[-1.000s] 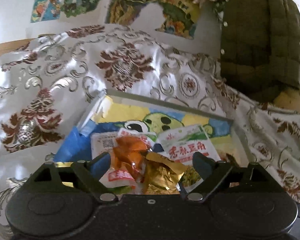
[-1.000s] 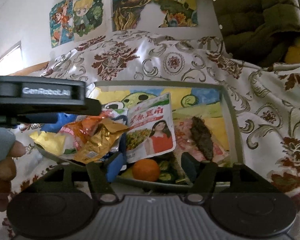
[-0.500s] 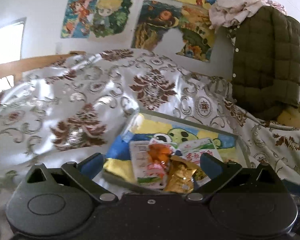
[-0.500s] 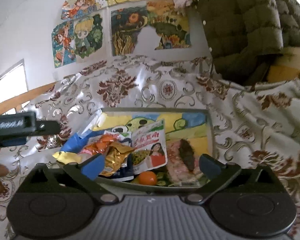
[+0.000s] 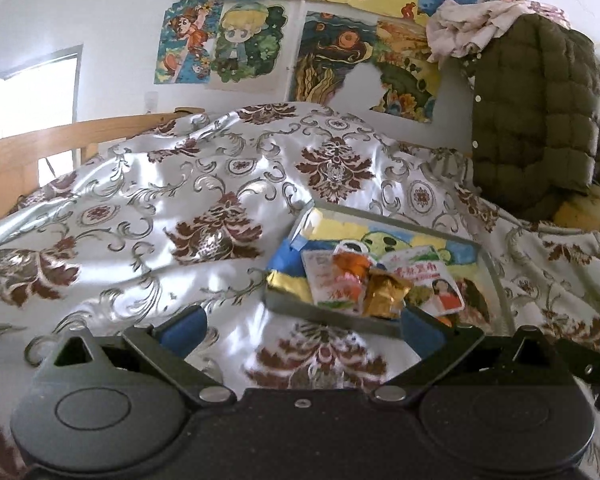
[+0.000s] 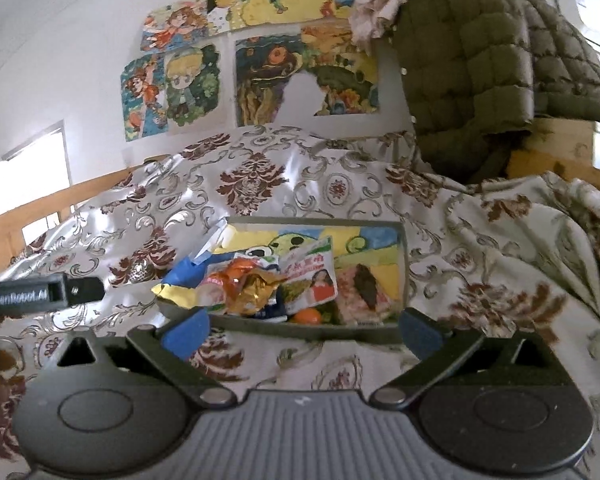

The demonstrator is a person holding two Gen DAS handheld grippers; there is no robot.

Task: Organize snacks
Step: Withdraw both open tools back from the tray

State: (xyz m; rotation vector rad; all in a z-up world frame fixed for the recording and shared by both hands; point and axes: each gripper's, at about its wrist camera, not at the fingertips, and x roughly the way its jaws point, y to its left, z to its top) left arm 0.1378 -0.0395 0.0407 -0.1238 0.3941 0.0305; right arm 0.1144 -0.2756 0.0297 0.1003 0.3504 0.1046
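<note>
We see the tray [image 5: 332,312] of snacks lying on the patterned cloth [image 5: 148,208], with both grippers drawn back from it and nothing between their fingers.

In the left wrist view, the left gripper [image 5: 300,324] has its jaws spread wide, holding nothing; bare cloth fills the gap between the blue pads. The tray sits ahead and to the right of centre, its near rim just beyond the right fingertip. In it we make out a gold foil packet [image 5: 384,296] at the near edge, an orange-and-white packet [image 5: 336,280] just left of it, a white packet with a woman's picture [image 5: 428,280] to its right, and a blue-and-yellow wrapper [image 5: 288,272] hanging over the left corner.

In the right wrist view, the right gripper [image 6: 302,328] is likewise fully parted and empty. Its jaws have just been opening, with nothing between them. Here the tray [image 6: 340,334] lies straight ahead, its near rim spanning the gap just past the fingertips, apart from both pads. A small orange fruit [image 6: 308,315] rests against the near rim, and a pinkish packet [image 6: 360,288] lies in the right part of the tray. The left gripper's body [image 6: 40,294] shows at the left edge, beside the tray and clear of it.

A quilted green jacket [image 6: 480,60] hangs behind, to the right.
</note>
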